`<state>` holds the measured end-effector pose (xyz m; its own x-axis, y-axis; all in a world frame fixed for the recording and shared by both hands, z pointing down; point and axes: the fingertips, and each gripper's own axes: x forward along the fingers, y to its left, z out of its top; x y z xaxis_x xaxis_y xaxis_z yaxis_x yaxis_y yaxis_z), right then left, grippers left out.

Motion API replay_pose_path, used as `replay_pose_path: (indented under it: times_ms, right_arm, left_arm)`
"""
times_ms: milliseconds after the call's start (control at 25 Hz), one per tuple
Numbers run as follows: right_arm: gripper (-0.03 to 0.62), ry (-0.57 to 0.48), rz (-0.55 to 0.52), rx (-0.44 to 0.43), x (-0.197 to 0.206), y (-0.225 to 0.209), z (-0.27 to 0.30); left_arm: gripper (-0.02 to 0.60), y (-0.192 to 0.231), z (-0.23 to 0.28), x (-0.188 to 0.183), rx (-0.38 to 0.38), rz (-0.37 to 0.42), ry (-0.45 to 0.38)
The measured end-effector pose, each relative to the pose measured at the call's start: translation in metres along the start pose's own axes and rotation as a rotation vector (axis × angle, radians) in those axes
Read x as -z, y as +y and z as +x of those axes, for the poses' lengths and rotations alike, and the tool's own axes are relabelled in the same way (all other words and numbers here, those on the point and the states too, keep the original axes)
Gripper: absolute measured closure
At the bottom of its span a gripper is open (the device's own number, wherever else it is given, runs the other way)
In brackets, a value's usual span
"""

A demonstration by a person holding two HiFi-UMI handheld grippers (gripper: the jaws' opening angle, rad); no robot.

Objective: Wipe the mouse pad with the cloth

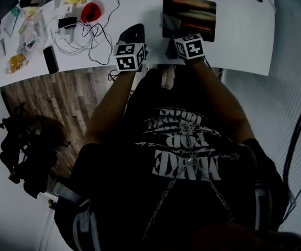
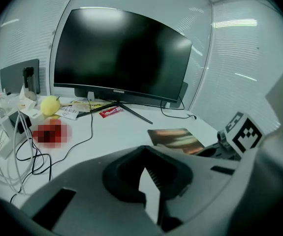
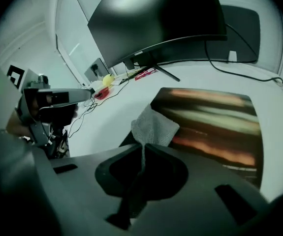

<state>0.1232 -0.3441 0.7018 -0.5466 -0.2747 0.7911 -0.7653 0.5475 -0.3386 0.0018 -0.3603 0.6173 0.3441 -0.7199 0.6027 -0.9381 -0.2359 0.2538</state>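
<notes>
Right tongs (image 3: 143,146) pinched the grey cloth (image 3: 153,127), its free end over the near left corner of the mouse pad (image 3: 215,127) just ahead of them. Left tongs (image 2: 144,168), pressed together and empty, hovered alongside above the white desk (image 2: 107,136).

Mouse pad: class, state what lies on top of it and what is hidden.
A grey cloth, pinched in the right gripper, covers the near left corner of the mouse pad. The rest of its streaked surface is bare; the corner beneath the cloth is hidden.
</notes>
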Motion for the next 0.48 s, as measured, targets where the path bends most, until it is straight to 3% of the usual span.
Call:
replay_pose_path:
  times_ms: [280,480]
  right_arm:
    - [0.579,0.010,0.053,0.174,0.035,-0.108,-0.067]
    - [0.579,-0.007,0.072,0.239,0.044,-0.149,-0.094]
  left_arm:
    - [0.577,-0.018,0.018,0.002,0.018,-0.023,0.020]
    - [0.577,-0.053,0.046,-0.003,0.074,0.035,0.047]
